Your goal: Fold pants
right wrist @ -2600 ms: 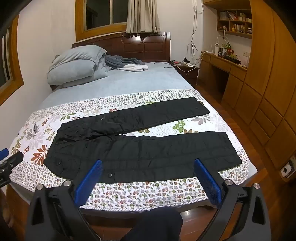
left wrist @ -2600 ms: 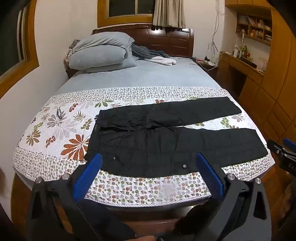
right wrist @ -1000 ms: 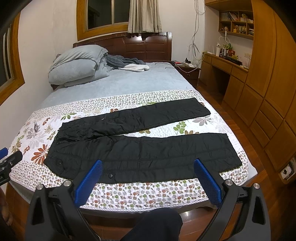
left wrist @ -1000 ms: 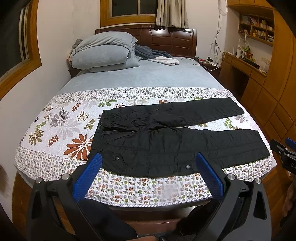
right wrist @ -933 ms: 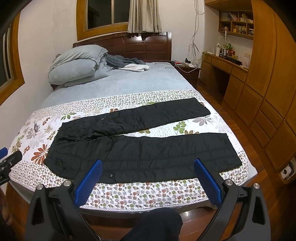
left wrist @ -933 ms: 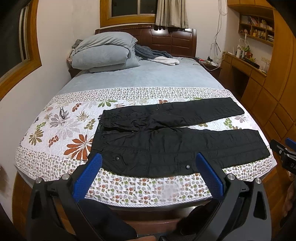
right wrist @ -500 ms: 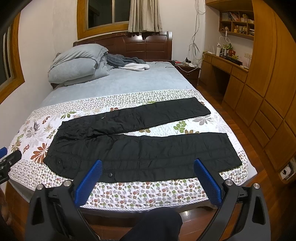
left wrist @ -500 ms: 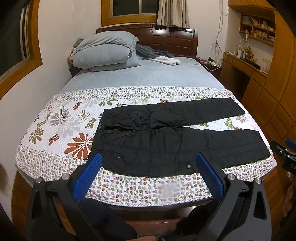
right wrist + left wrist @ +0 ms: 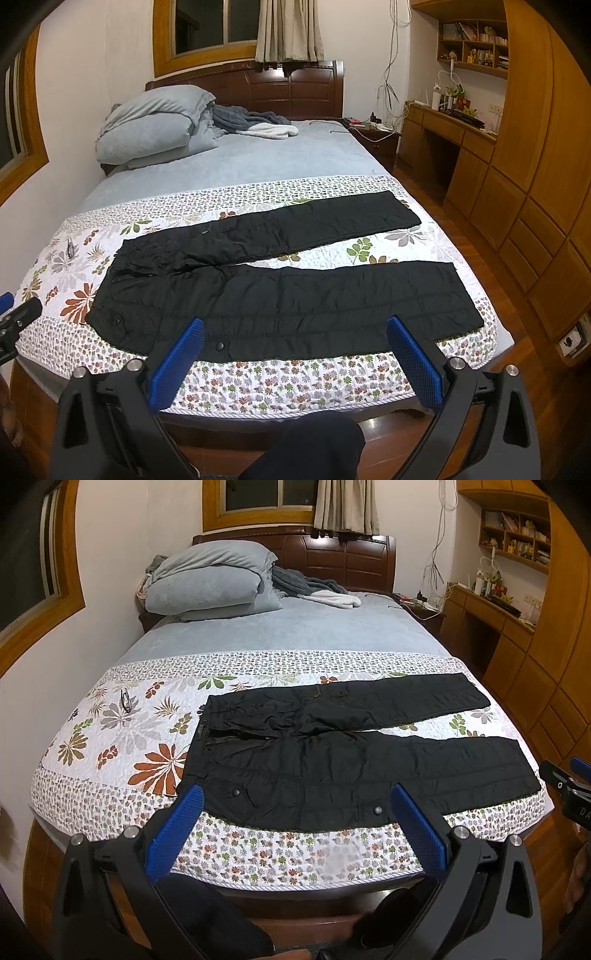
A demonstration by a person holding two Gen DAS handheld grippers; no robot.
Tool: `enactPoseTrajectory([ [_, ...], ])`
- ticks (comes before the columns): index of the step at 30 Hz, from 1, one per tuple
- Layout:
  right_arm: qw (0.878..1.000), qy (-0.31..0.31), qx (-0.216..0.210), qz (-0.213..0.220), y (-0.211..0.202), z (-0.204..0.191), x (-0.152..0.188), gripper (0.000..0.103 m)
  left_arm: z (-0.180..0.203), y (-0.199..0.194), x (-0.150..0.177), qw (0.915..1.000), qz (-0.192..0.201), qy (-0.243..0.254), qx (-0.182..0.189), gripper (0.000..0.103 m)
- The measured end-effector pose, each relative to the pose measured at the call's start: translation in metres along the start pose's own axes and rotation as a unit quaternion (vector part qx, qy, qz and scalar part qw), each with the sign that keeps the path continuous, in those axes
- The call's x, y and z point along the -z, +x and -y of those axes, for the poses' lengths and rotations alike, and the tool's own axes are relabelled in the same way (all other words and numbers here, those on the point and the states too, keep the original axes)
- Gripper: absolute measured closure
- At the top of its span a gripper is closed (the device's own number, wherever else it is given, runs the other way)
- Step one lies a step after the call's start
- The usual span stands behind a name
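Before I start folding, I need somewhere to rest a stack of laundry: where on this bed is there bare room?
The grey sheet between the pillows and the floral quilt is bare. The quilt left of the black pants waistband is free apart from small eyeglasses. The headboard end is crowded with pillows and a blanket.

Matt black cloth pants [image 9: 332, 760], quilted bedspread [image 9: 110, 738]

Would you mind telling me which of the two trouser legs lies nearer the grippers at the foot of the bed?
The wider-looking leg along the quilt's front edge; the other leg angles away toward the pillows.
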State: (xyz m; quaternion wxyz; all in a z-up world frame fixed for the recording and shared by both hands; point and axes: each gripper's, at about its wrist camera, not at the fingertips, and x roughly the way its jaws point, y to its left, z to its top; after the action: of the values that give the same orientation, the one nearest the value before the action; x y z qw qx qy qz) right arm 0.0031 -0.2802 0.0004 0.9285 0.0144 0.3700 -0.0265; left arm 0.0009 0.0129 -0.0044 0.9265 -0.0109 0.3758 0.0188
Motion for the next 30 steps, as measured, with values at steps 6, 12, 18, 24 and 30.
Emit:
enactPoseTrajectory([
  [6,1.000,0.000,0.000,-0.001,0.001,0.001,0.000,0.003,0.000,0.000,0.001,1.0000,0.000,0.000,0.000,0.002],
  [12,1.000,0.001,0.000,-0.001,0.001,0.002,0.001,0.003,-0.001,0.002,0.001,1.0000,-0.004,-0.006,0.004,0.002],
  [18,1.000,0.003,-0.001,-0.007,0.010,0.006,0.005,0.003,-0.007,0.019,0.007,0.9996,-0.023,0.009,0.017,0.002],
  [24,0.995,0.057,-0.053,-0.068,0.069,0.040,0.020,0.003,-0.102,0.089,0.034,0.9744,-0.066,-0.113,0.183,0.002],
  [30,0.989,0.098,-0.040,-0.103,0.117,0.077,0.045,0.003,-0.198,0.167,0.042,0.9562,-0.122,-0.203,0.171,0.003],
])
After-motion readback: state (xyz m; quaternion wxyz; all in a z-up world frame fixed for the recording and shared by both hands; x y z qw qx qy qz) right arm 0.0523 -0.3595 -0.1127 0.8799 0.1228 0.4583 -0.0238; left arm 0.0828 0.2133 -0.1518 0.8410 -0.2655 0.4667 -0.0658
